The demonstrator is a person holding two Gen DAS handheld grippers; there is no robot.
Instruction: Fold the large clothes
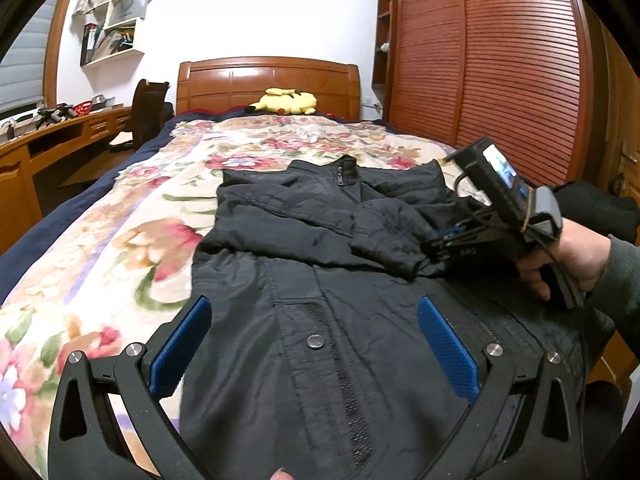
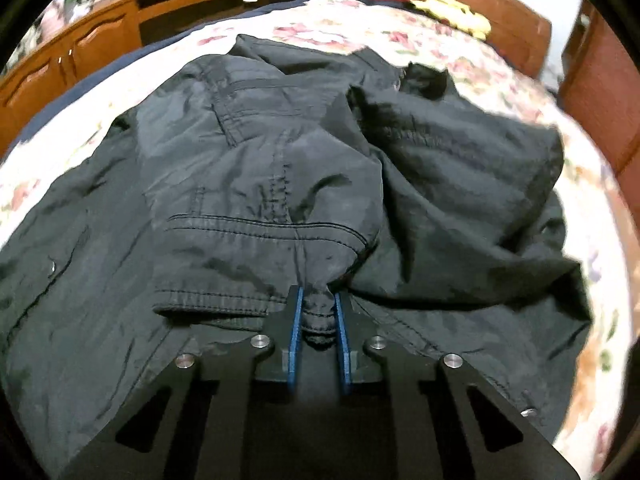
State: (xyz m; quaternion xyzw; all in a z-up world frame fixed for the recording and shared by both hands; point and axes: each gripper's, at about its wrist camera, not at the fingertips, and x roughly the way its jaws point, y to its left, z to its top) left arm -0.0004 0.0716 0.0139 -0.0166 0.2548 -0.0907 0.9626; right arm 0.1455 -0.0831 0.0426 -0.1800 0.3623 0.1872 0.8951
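A black jacket (image 1: 312, 264) lies front up on the floral bedspread (image 1: 120, 240), collar toward the headboard. My left gripper (image 1: 316, 320) is open and empty, its blue pads (image 1: 182, 344) spread wide just above the jacket's lower front with the snap button (image 1: 316, 341). My right gripper (image 1: 430, 249) shows at the right, held over the jacket's right side. In the right wrist view the right gripper (image 2: 318, 304) is shut on the cuff of a sleeve (image 2: 320, 316), which lies folded across the jacket (image 2: 160, 184).
A yellow plush toy (image 1: 286, 101) lies by the wooden headboard (image 1: 268, 80). A wooden desk (image 1: 52, 148) and chair (image 1: 150, 112) stand left of the bed. A slatted wardrobe (image 1: 500, 60) stands to the right. Dark clothing (image 1: 596, 208) lies at the far right.
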